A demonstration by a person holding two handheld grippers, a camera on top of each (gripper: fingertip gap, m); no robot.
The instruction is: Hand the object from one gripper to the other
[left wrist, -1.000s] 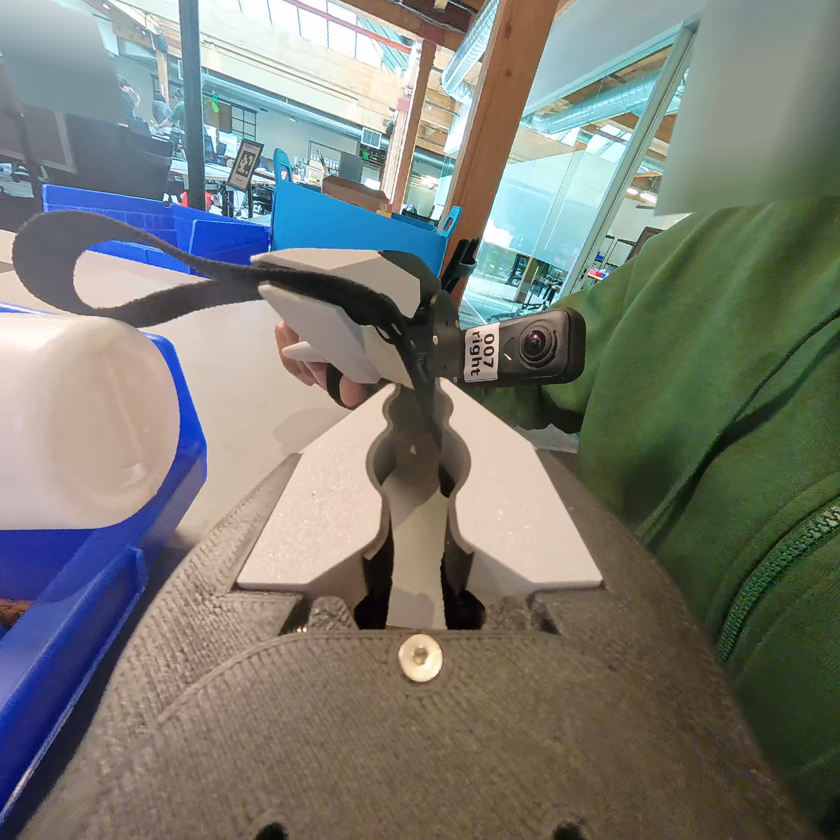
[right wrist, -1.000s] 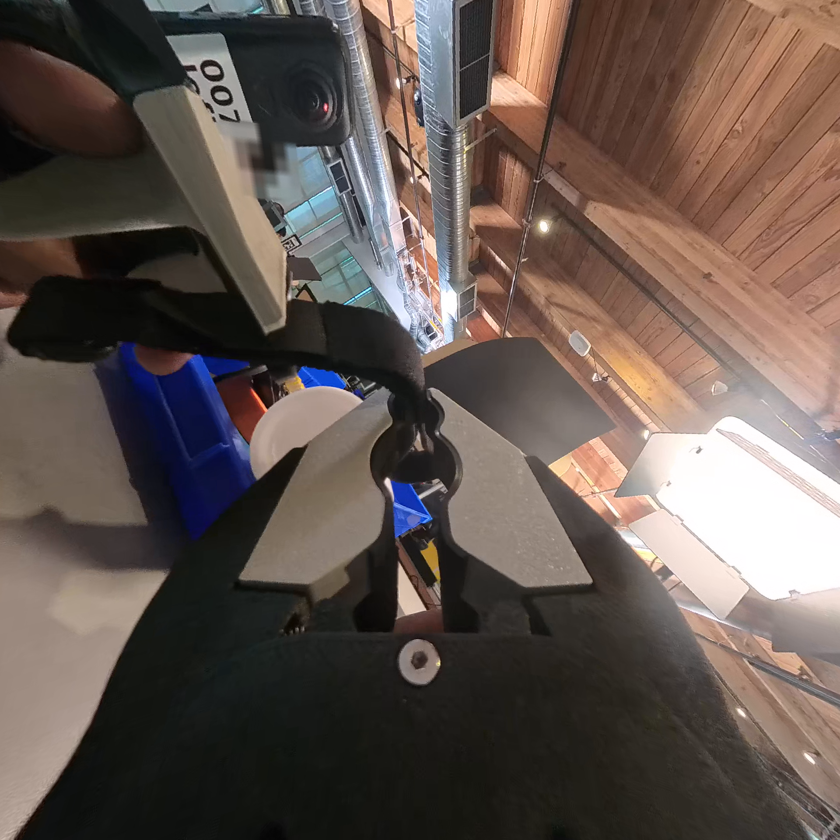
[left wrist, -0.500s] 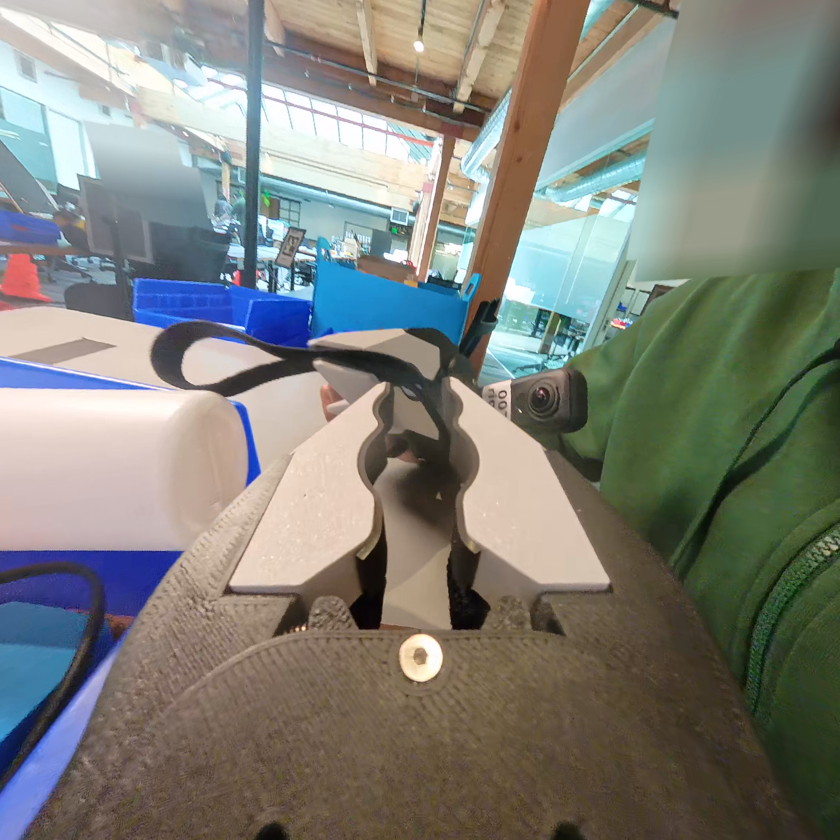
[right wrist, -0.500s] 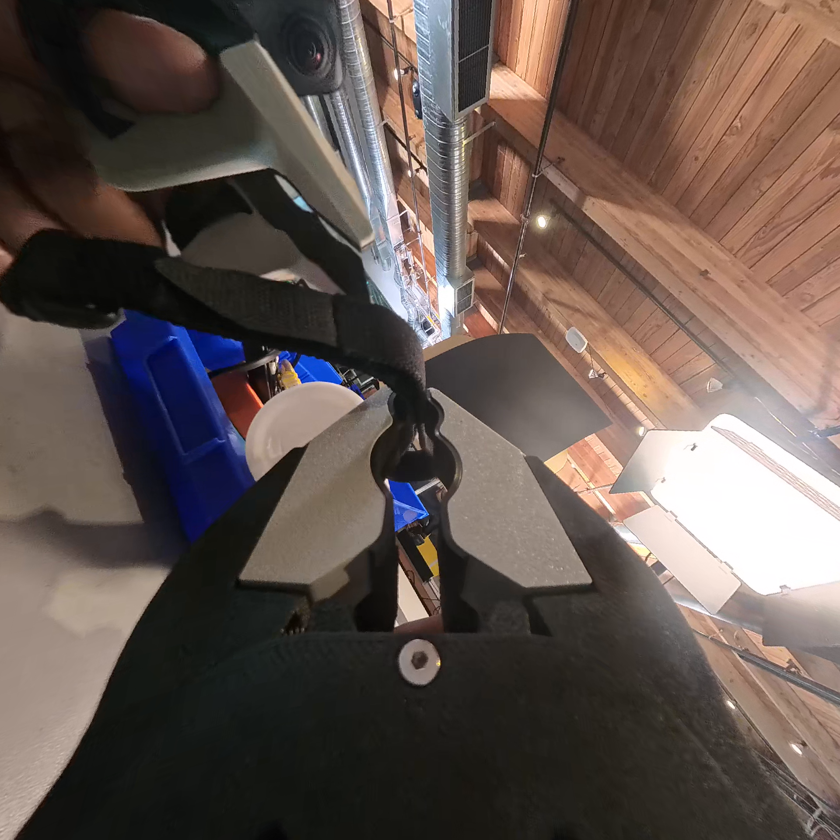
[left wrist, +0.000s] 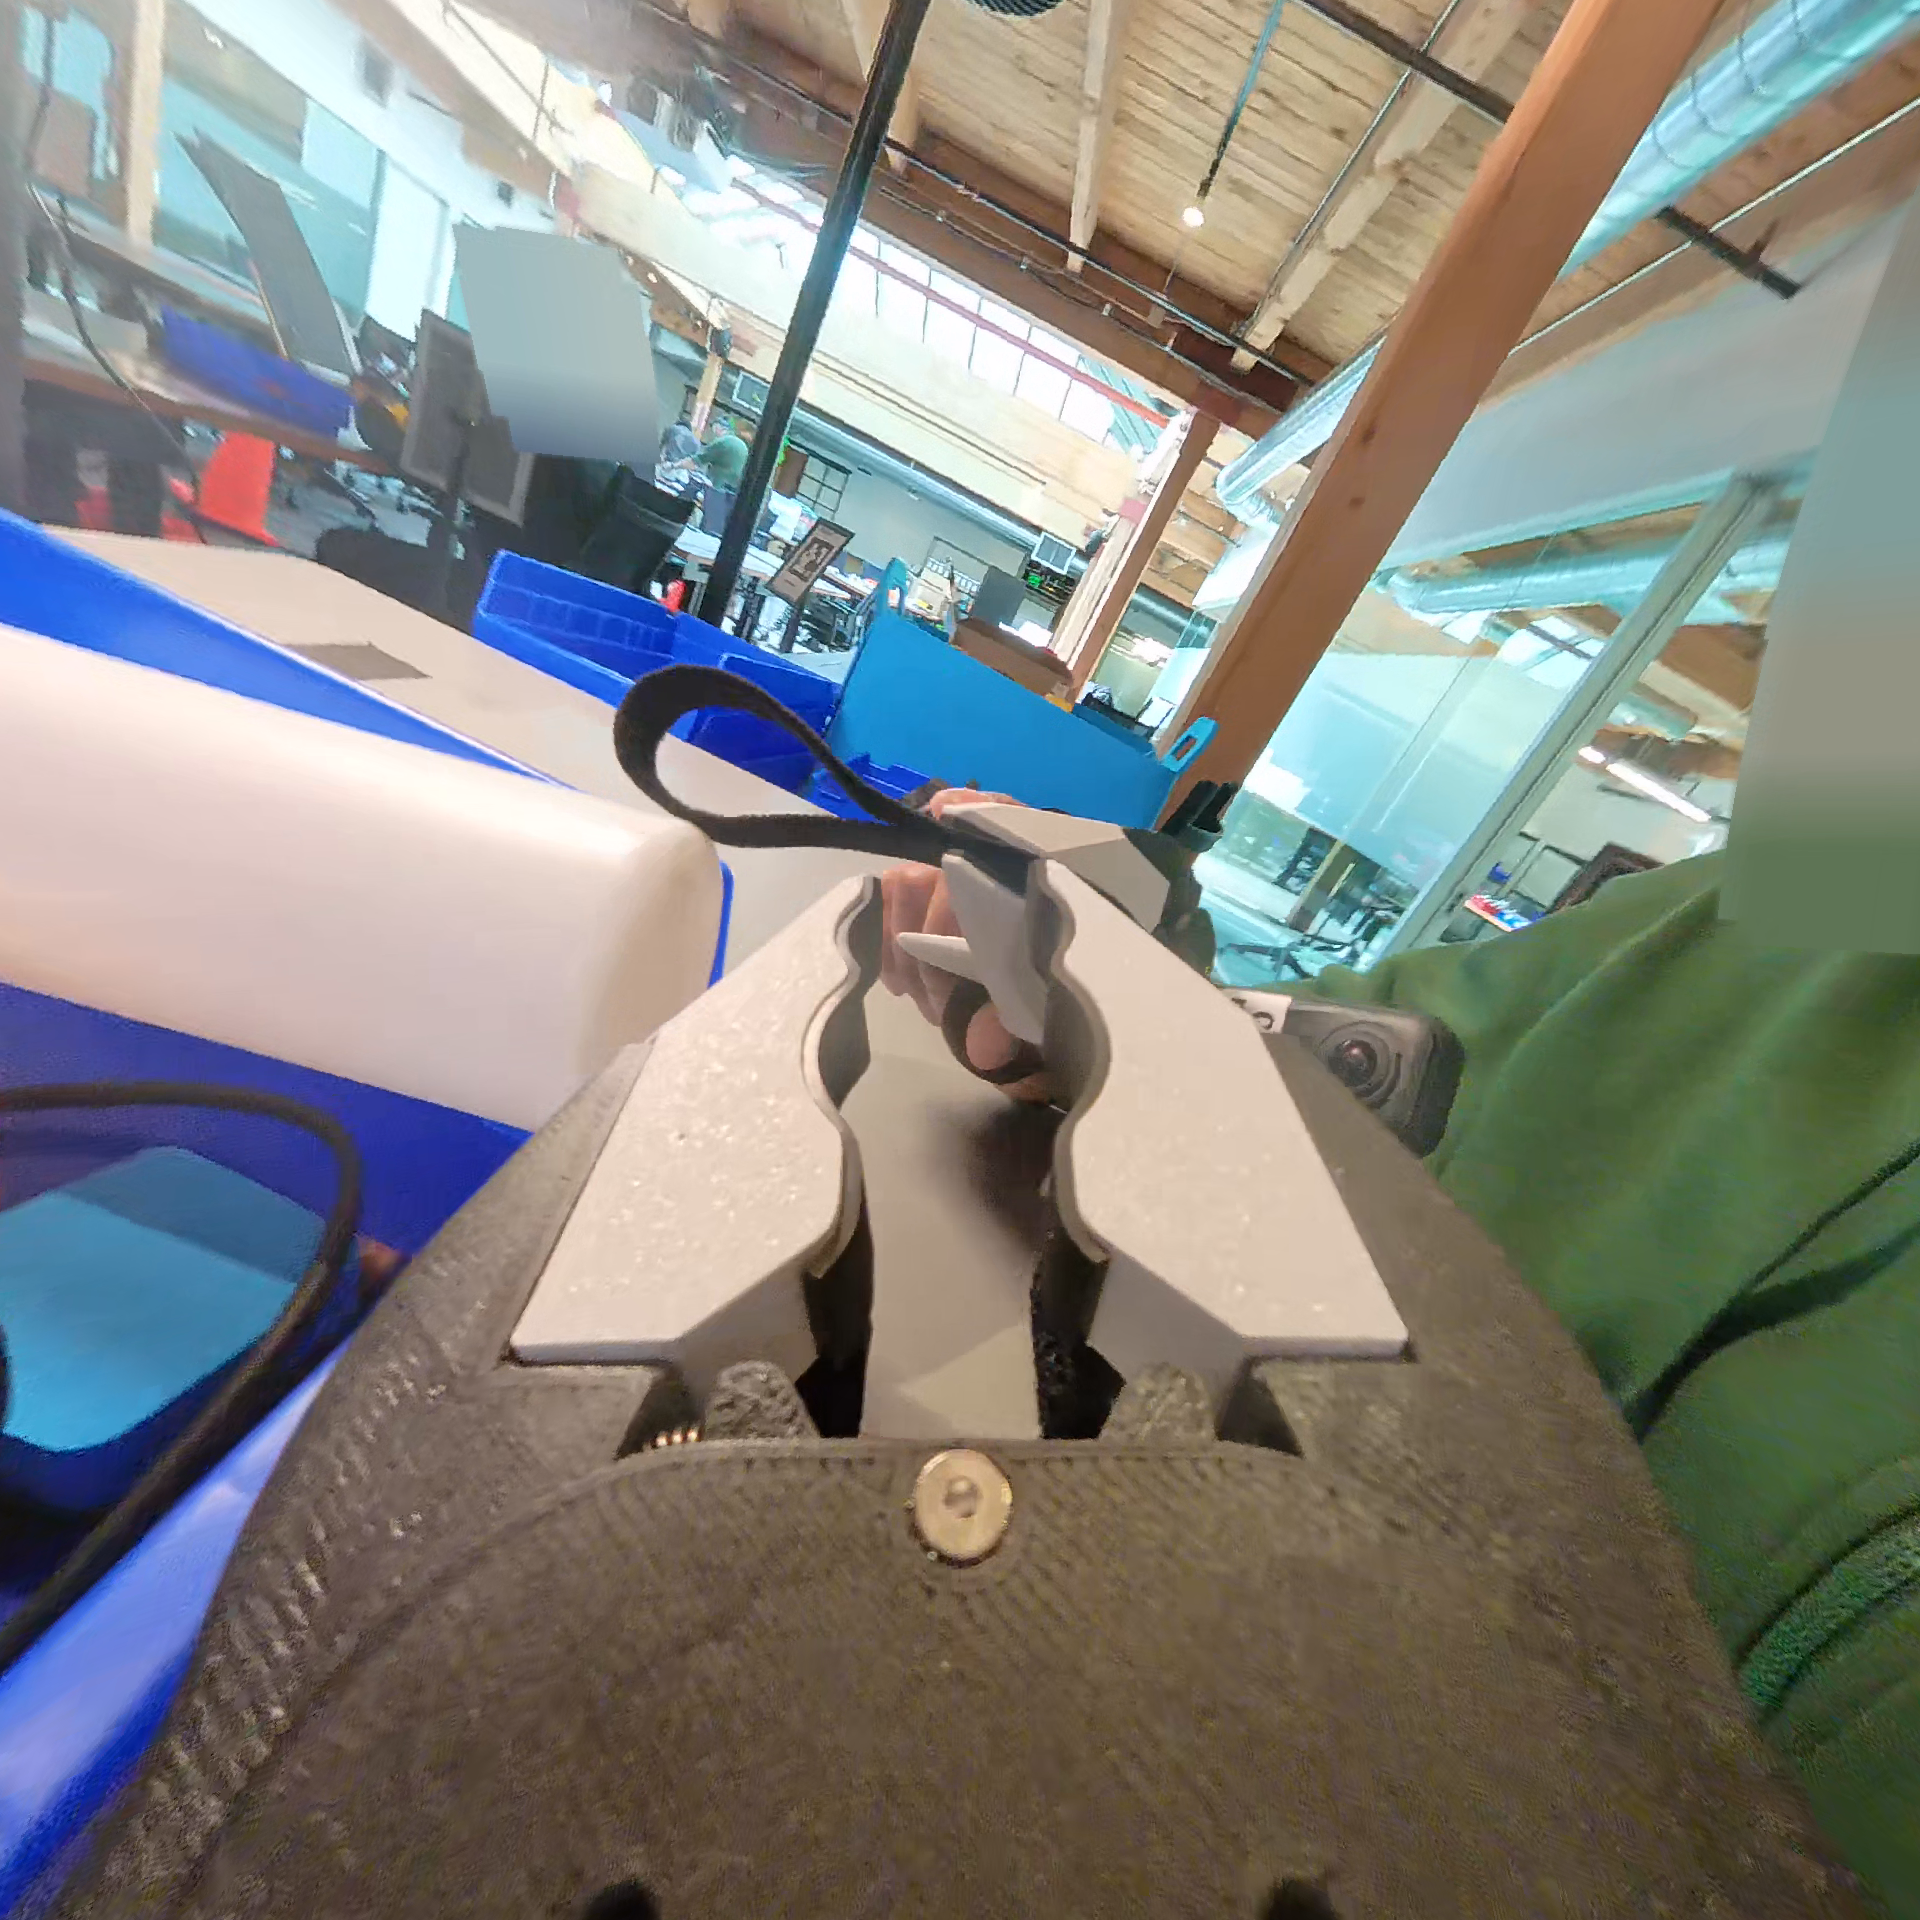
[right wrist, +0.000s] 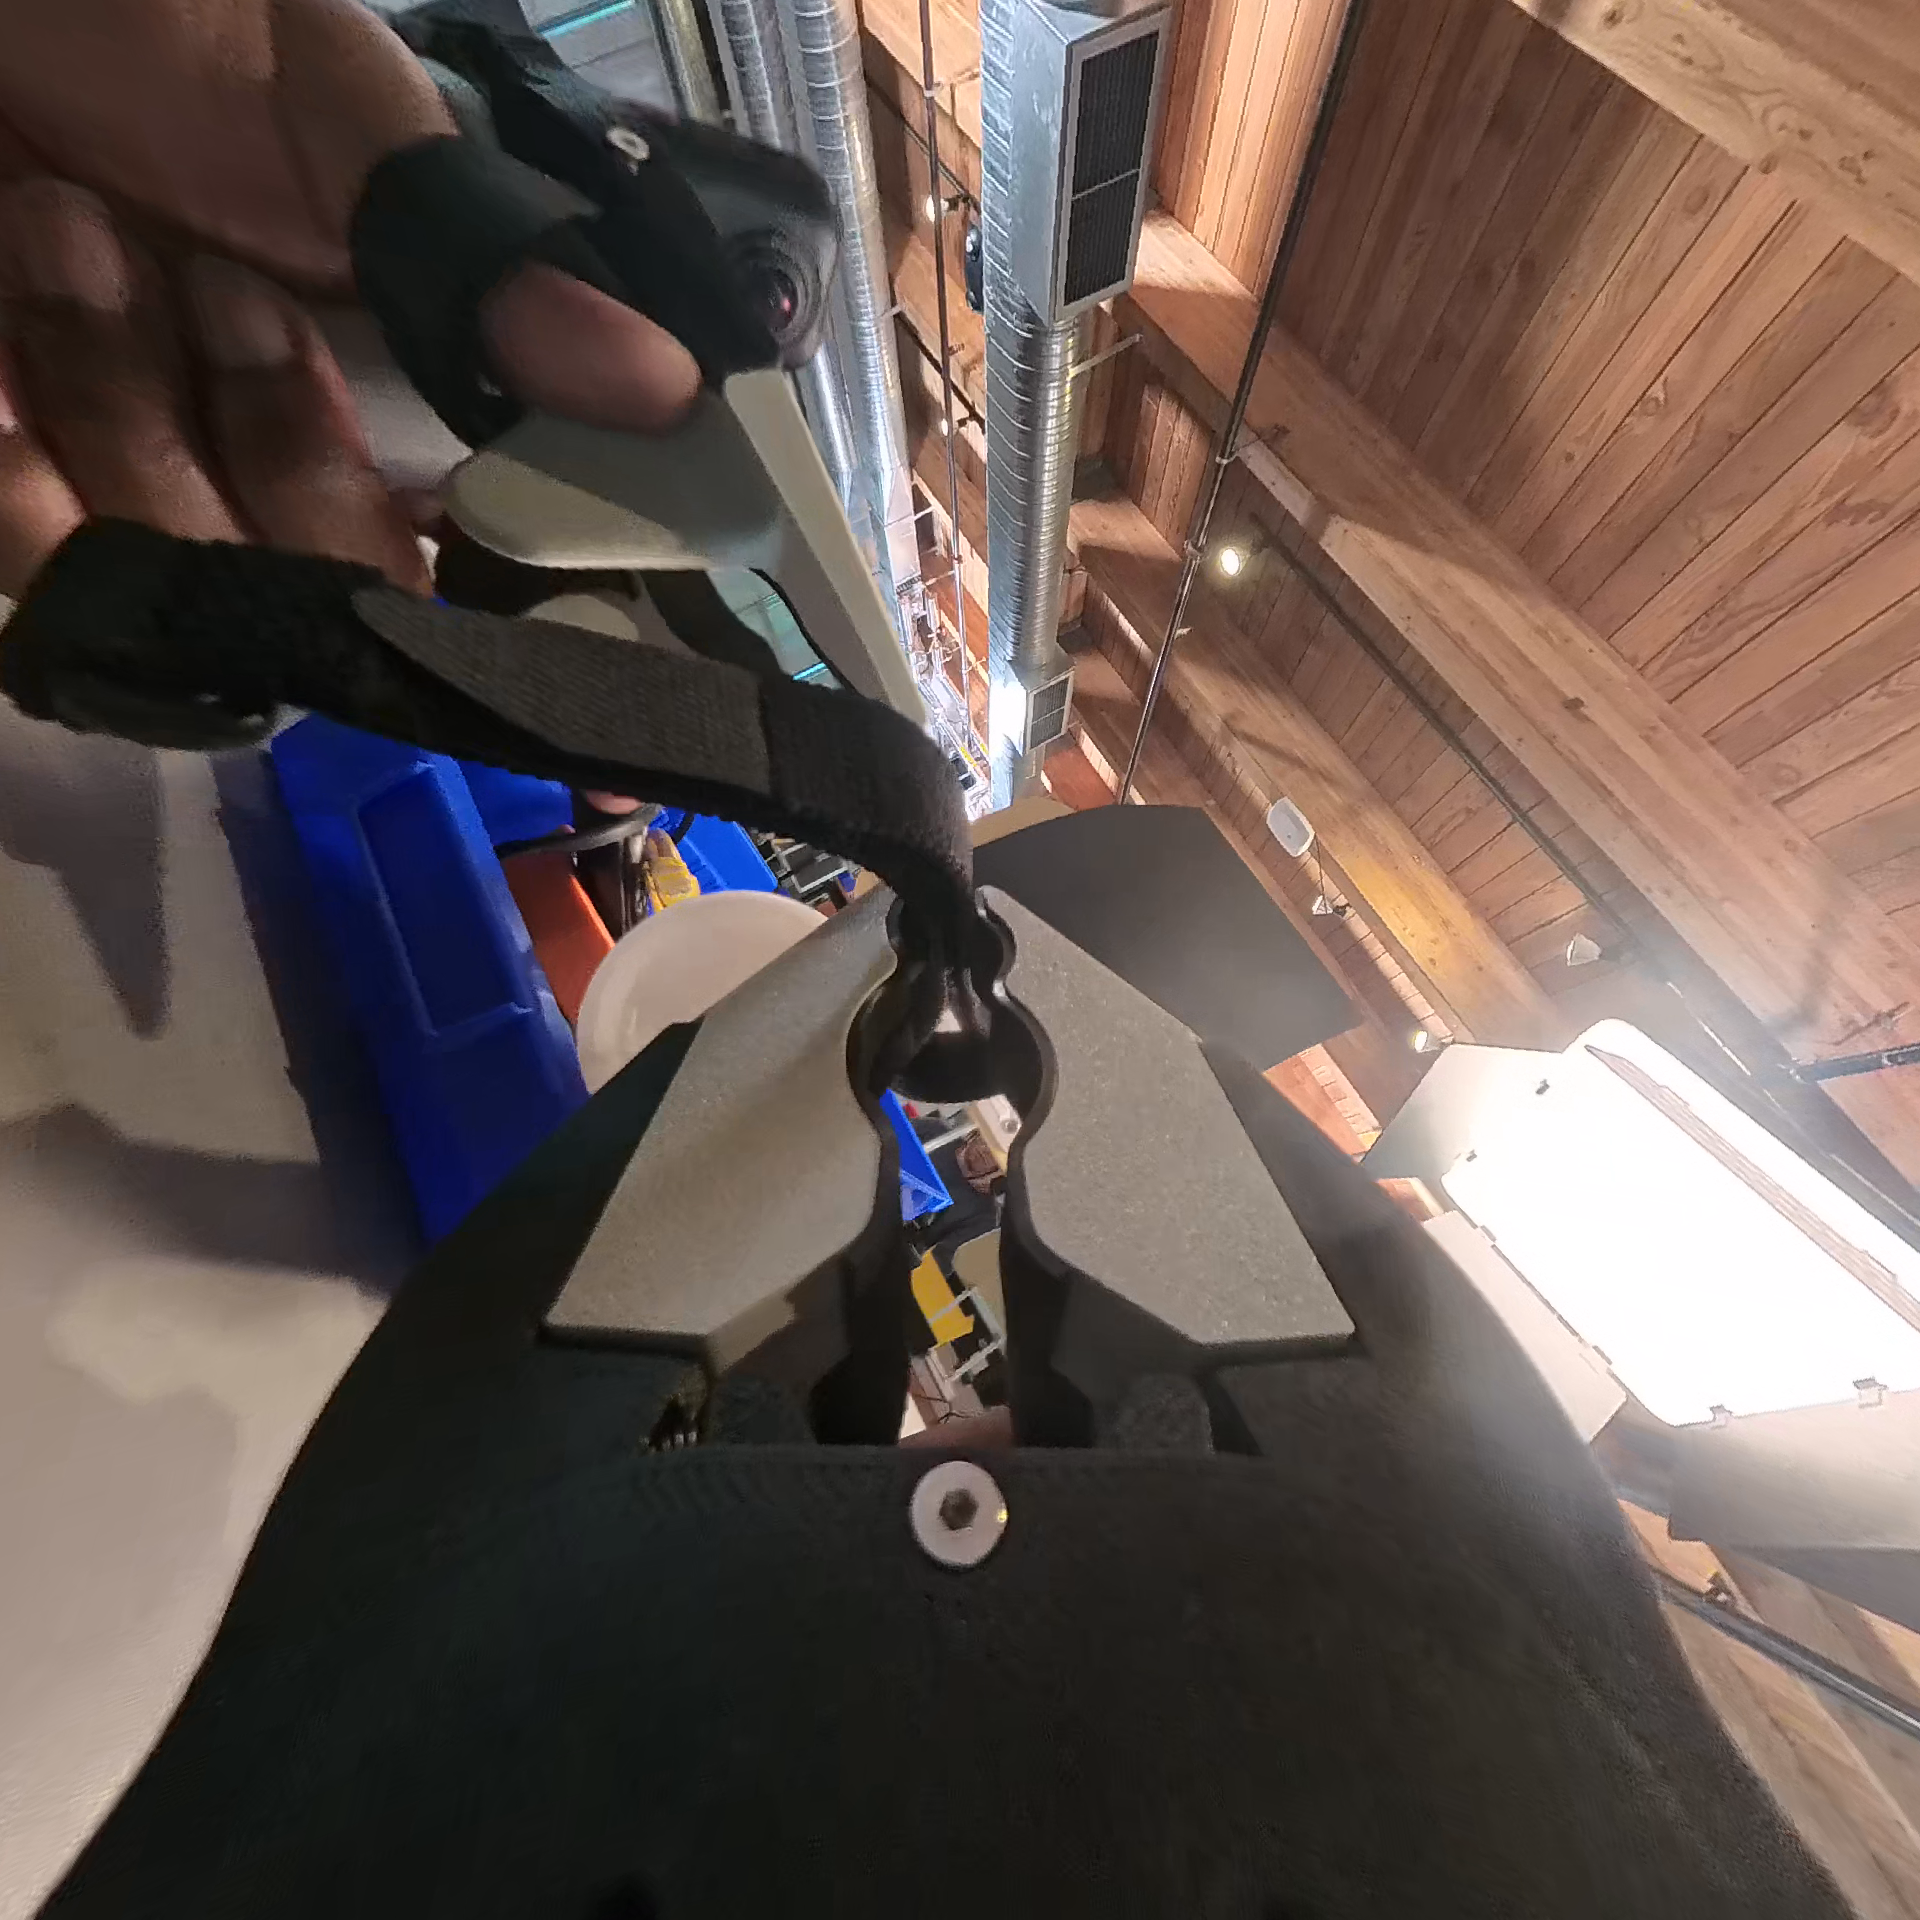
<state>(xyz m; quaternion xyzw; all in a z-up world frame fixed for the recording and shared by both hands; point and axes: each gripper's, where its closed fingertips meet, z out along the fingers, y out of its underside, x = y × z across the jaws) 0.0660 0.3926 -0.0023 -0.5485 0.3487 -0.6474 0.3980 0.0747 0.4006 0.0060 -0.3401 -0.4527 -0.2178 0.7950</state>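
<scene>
A: Where is the black woven fabric strap (right wrist: 582,696)?

B: In the right wrist view it runs from centre frame to the upper left, one end pinched between the closed tips of the right gripper (right wrist: 951,914).

A: And the left gripper (left wrist: 951,914)?

B: Lower centre of its own view, its grey fingers (left wrist: 717,1174) stand apart, gripping nothing. A white plastic bottle (left wrist: 312,894) lies at left in a blue plastic bin (left wrist: 125,1621).

Left tool (left wrist: 951,925) stood parted, fingers spread, nothing between them. Right tool (right wrist: 940,935) was clamped tight at the tips, tilted upward. Right hand (left wrist: 951,997) gripped its handle.
</scene>
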